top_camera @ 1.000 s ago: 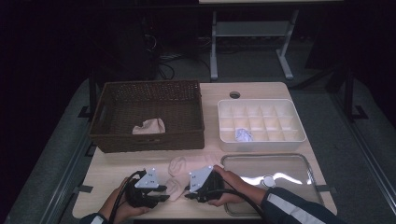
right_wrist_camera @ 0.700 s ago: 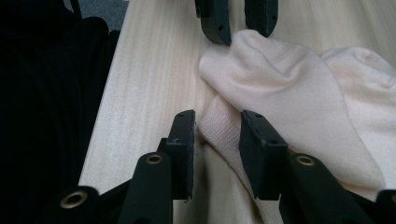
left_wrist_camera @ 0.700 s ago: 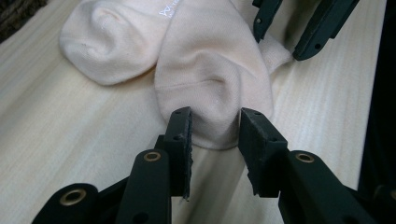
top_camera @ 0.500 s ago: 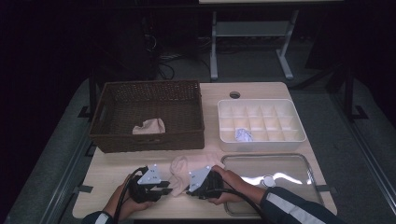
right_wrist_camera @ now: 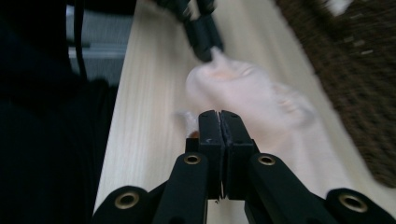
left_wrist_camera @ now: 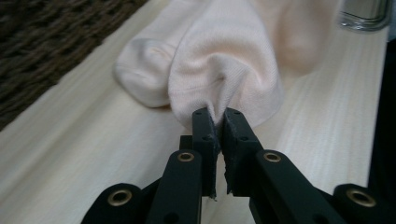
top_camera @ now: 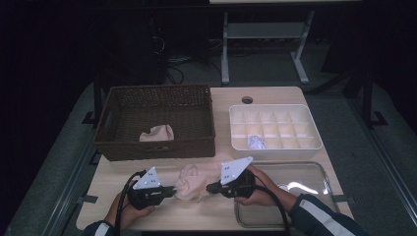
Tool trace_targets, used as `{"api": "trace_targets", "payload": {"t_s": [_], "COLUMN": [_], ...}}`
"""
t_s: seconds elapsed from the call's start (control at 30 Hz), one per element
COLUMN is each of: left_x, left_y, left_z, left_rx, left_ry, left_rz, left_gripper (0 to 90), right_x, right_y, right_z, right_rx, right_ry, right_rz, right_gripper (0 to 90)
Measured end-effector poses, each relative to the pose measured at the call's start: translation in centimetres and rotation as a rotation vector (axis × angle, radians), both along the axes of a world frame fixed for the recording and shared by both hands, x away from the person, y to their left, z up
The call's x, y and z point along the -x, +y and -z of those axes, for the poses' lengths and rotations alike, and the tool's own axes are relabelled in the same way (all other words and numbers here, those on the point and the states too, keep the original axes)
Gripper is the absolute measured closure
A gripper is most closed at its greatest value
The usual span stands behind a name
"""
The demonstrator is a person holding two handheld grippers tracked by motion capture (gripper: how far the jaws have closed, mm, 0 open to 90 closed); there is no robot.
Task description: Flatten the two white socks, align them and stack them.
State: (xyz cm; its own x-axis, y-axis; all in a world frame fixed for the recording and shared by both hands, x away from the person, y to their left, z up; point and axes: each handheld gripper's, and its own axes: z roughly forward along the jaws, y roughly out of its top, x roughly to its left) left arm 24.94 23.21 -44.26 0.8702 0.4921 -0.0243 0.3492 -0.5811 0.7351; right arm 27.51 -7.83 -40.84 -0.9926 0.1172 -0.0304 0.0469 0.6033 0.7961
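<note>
A pale peach sock (top_camera: pixel 194 179) lies bunched on the wooden table near its front edge, between my two grippers. My left gripper (top_camera: pixel 172 189) has just been closing and is shut on a fold of the sock (left_wrist_camera: pixel 219 56), with the fabric pinched between its pads (left_wrist_camera: pixel 219 116). From the right, my right gripper (top_camera: pixel 210 187) has also just closed, and its jaws (right_wrist_camera: pixel 219 115) are together on a thin edge of the sock (right_wrist_camera: pixel 252 93). The left gripper (right_wrist_camera: pixel 205 46) is at the sock's far end in the right gripper view.
A dark wicker basket (top_camera: pixel 155 147) stands at the back left with another peach sock (top_camera: pixel 157 132) inside. A white compartment tray (top_camera: pixel 275 150) at the back right holds a crumpled white item (top_camera: pixel 255 142). A metal tray (top_camera: pixel 300 177) lies under the right forearm.
Both pairs of jaws have closed on the sock. The right gripper has risen and the sock has bunched up between the two grippers.
</note>
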Motion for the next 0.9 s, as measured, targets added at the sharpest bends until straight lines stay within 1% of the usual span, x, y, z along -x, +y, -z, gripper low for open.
{"api": "trace_targets", "payload": {"t_s": [0.03, 0.07, 0.1, 0.13, 0.17, 0.2, 0.23, 0.27, 0.3, 0.33, 0.37, 0.43, 0.47, 0.5, 0.53, 0.57, 0.6, 0.63, 0.67, 0.7, 0.73, 0.77, 0.8, 0.83, 0.87, 0.9], "left_x": [-0.1, -0.2, -0.2, -0.3, -0.5, -0.7, -0.8, -1.0, -1.1, -1.2, -1.2, -1.1, -1.1, -1.1, -1.0, -1.0, -1.1, -1.1, -1.1, -1.1, -1.1, -1.1, -1.1, -1.3, -1.4, -1.6], "left_y": [0.1, 0.1, 0.1, 0.2, 0.2, 0.2, 0.2, 0.2, 0.2, 0.3, 0.3, 0.2, 0.2, 0.2, 0.1, 0.0, -0.1, -0.2, -0.3, -0.4, -0.6, -1.0, -1.2, -1.6, -1.9, -2.1], "left_z": [0.0, 0.0, 0.0, 0.1, 0.2, 0.2, 0.3, 0.3, 0.3, 0.4, 0.4, 0.5, 0.5, 0.4, 0.4, 0.4, 0.5, 0.4, 0.4, 0.4, 0.3, 0.4, 0.4, 0.6, 0.8, 1.1], "left_rx": [0.004, 0.003, 0.003, -0.002, -0.014, -0.016, -0.008, -0.022, -0.028, -0.045, -0.049, -0.066, -0.063, -0.063, -0.075, -0.08, -0.074, -0.076, -0.071, -0.056, -0.043, -0.052, -0.063, -0.069, -0.083, -0.1], "left_ry": [-0.001, 0.0, 0.0, -0.002, -0.006, -0.007, -0.001, -0.006, -0.009, -0.015, -0.021, -0.042, -0.042, -0.043, -0.058, -0.058, -0.058, -0.06, -0.066, -0.067, -0.067, -0.071, -0.073, -0.066, -0.064, -0.06], "left_rz": [-0.006, -0.01, -0.01, -0.017, -0.025, -0.026, -0.037, -0.043, -0.058, -0.068, -0.067, -0.071, -0.066, -0.056, -0.054, -0.051, -0.043, -0.039, -0.038, -0.024, 0.002, 0.008, 0.017, 0.029, 0.025, 0.02], "left_gripper": [83.4, 83.4, 82.8, 82.4, 82.1, 81.7, 81.2, 78.9, 75.3, 71.3, 71.1, 64.6, 61.3, 60.6, 59.1, 56.8, 57.0, 56.6, 55.9, 55.7, 55.9, 55.9, 55.3, 54.6, 54.5, 54.3], "right_x": [-0.2, -0.5, -0.5, -1.4, -1.7, -2.0, -2.3, -2.4, -2.6, -2.7, -2.8, -3.1, -3.2, -3.3, -3.5, -3.8, -3.9, -3.9, -3.9, -3.9, -3.9, -3.7, -3.5, -3.4, -3.2, -3.1], "right_y": [-0.2, -0.4, -0.4, -0.7, -0.8, -0.8, -0.9, -0.9, -0.9, -0.9, -1.0, -1.0, -1.0, -1.0, -1.1, -1.1, -1.1, -1.1, -1.1, -1.3, -1.4, -1.5, -1.5, -1.5, -1.5, -1.5], "right_z": [-0.1, -0.2, -0.2, 0.2, 0.4, 0.6, 0.8, 0.9, 1.0, 1.0, 1.1, 1.3, 1.6, 1.7, 1.9, 2.2, 2.4, 2.6, 2.6, 2.5, 2.3, 1.9, 1.7, 1.5, 1.2, 1.0], "right_rx": [-0.016, -0.02, -0.02, -0.029, -0.021, -0.007, -0.006, -0.006, 0.002, 0.002, 0.006, 0.033, 0.058, 0.068, 0.085, 0.11, 0.139, 0.154, 0.169, 0.168, 0.158, 0.133, 0.128, 0.123, 0.106, 0.09], "right_ry": [0.023, 0.022, 0.022, 0.068, 0.07, 0.072, 0.081, 0.101, 0.099, 0.105, 0.118, 0.136, 0.121, 0.118, 0.111, 0.116, 0.118, 0.1, 0.068, 0.062, 0.06, 0.052, 0.037, 0.034, 0.024, 0.027], "right_rz": [0.022, 0.046, 0.046, 0.118, 0.14, 0.169, 0.19, 0.214, 0.234, 0.243, 0.248, 0.265, 0.276, 0.283, 0.287, 0.278, 0.285, 0.301, 0.311, 0.309, 0.304, 0.278, 0.271, 0.276, 0.269, 0.263], "right_gripper": [87.9, 87.9, 87.9, 87.9, 87.9, 87.9, 87.9, 87.9, 87.9, 87.9, 87.9, 87.6, 87.0, 86.3, 84.5, 80.3, 75.9, 71.6, 70.6, 69.0, 66.6, 66.1, 65.6, 64.6, 64.6, 64.7]}}
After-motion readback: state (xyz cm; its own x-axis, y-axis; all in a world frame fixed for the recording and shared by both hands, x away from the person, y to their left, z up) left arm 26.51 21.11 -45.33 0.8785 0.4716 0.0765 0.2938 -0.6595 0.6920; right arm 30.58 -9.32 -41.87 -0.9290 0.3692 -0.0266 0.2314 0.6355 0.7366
